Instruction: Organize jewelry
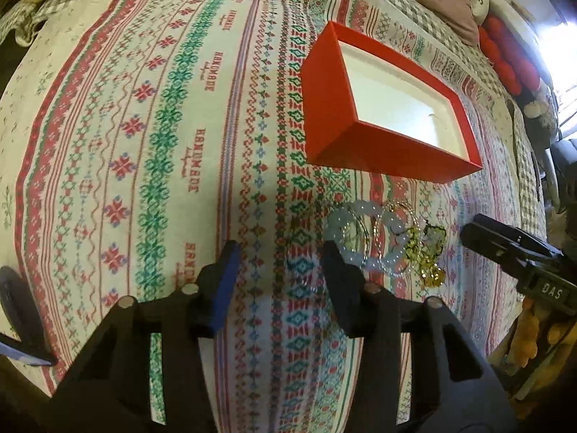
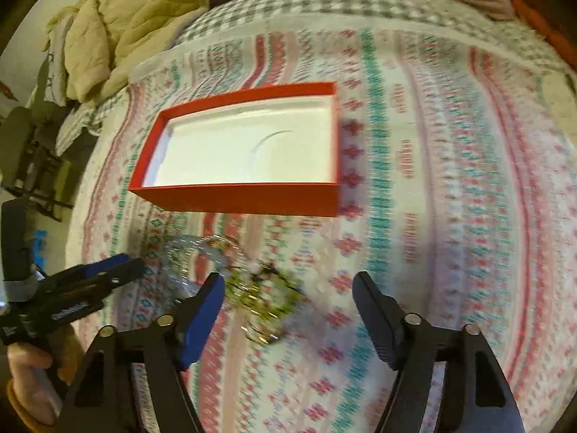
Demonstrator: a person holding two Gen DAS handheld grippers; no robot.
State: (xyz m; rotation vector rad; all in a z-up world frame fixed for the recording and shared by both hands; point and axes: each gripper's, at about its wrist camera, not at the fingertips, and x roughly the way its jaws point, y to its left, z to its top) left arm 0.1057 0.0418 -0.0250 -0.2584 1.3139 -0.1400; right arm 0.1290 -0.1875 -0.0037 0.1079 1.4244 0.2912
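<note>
Several light, tangly pieces made up the jewelry pile [image 1: 387,243] on the bedspread [image 1: 144,144]; we judged the pale bead bracelet [image 1: 360,238] the firmest hold. Our left claw [image 1: 281,263] and right claw [image 2: 288,292] stood part-open, holding nothing. Beyond, the red box [image 2: 238,195] held only its white liner.

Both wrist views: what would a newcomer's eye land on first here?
The open red box with its bare white lining, sitting on the patterned bedspread. Just in front of it lies a tangled jewelry pile of pale beads and gold chains, with the left gripper and right gripper on either side, holding nothing.
</note>
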